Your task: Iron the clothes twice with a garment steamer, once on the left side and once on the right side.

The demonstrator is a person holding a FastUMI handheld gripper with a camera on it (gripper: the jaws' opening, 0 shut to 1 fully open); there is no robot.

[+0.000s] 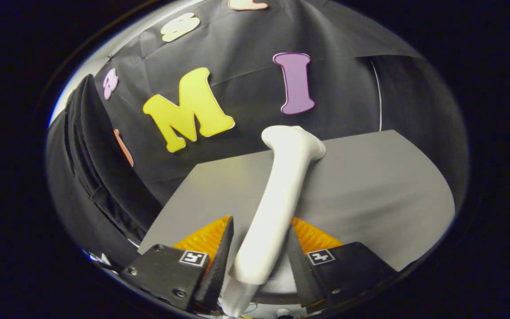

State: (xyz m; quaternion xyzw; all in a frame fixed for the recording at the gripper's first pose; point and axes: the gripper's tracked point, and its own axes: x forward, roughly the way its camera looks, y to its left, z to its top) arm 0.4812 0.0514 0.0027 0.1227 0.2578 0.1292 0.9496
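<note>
A white garment steamer [281, 177] runs from between my fingers out ahead, and its wider head [295, 141] points toward the booth wall. My gripper [261, 221] is shut on the steamer's handle, with both fingers pressing its sides. Off to the left of the fingers hangs a dark garment [91, 164] with vertical folds, a good way from the steamer head. The steamer's lower end is hidden below the fingers.
A grey table [370, 190] spreads under and beyond the steamer, and its far edge meets the black cloth wall. A thin white line [380, 97] runs down the wall to the right. The whole view is tilted.
</note>
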